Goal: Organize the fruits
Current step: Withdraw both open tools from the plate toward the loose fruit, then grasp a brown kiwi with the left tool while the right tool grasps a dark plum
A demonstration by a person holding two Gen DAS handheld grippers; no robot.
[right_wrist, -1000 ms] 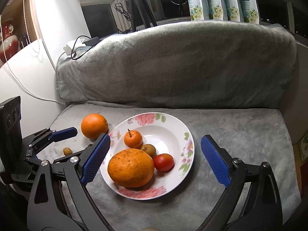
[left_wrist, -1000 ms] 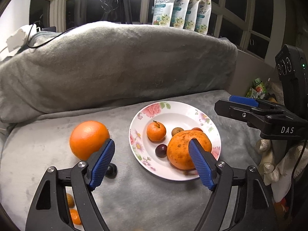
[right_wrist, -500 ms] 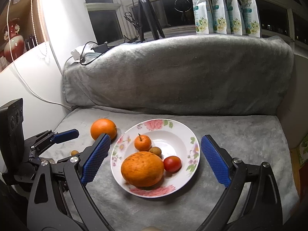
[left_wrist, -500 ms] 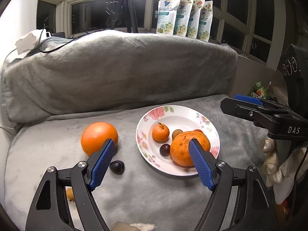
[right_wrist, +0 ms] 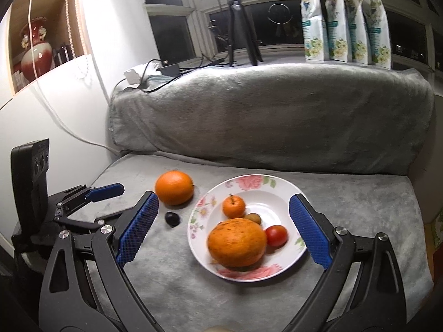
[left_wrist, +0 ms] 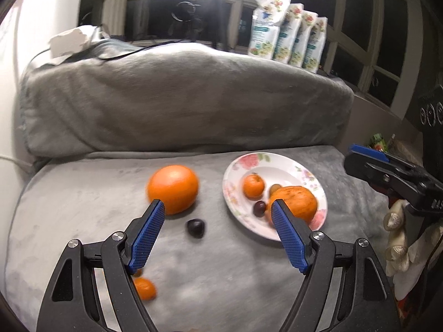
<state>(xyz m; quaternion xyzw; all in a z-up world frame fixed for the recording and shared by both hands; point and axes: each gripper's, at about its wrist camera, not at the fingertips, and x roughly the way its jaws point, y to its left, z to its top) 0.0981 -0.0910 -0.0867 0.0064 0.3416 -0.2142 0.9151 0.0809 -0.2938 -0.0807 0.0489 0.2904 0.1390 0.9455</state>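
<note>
A flowered white plate (right_wrist: 267,200) on the grey blanket holds a big rough orange (right_wrist: 236,242), a mandarin (right_wrist: 234,207), a red tomato (right_wrist: 276,235) and a small brown fruit (right_wrist: 253,218). In the left wrist view a dark plum (left_wrist: 259,208) also lies on the plate (left_wrist: 277,160). Left of the plate lie a smooth orange (left_wrist: 173,188) and a loose dark plum (left_wrist: 196,227). My left gripper (left_wrist: 217,207) hangs open above the blanket, short of this plum, holding nothing. My right gripper (right_wrist: 224,197) is open and empty, short of the plate.
A small orange fruit (left_wrist: 145,287) lies on the blanket under the left gripper's left finger. A tall grey cushion (right_wrist: 263,119) backs the seat. Above it are several pouches (right_wrist: 346,22), a tripod (right_wrist: 238,19) and cables. A gloved hand (left_wrist: 398,235) is at the right.
Both grippers have drawn back and risen a little, so the fruit looks farther off. The left gripper has also shifted left; the loose plum now shows between its fingers. Nothing was gripped.
</note>
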